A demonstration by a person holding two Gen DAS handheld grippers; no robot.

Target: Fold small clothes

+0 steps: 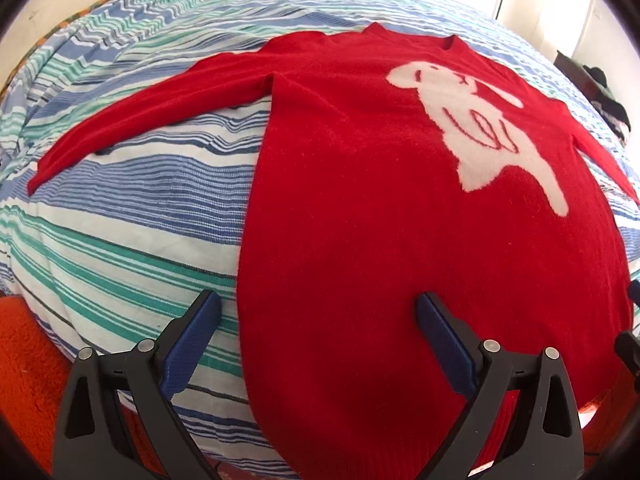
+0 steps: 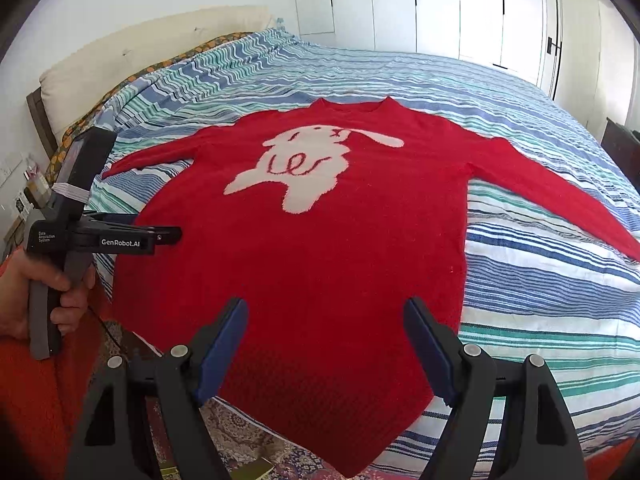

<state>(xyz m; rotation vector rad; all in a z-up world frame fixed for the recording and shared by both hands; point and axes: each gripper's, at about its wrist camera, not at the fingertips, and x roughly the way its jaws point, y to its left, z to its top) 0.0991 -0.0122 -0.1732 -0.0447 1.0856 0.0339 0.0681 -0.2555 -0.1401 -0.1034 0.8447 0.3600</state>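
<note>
Red knit sweater [image 2: 312, 248] lies flat, front up, on the striped bed [image 2: 540, 272], sleeves spread to both sides, hem hanging over the near edge. Left gripper [image 1: 318, 320] hovers wide open over the hem's left corner, nothing between its pads; right gripper [image 2: 324, 328] stands open over mid-hem, also empty. Judged soft, light and limp, likely to sag and drag on the cover: best pinched at hem corners or shoulders through both layers.
</note>
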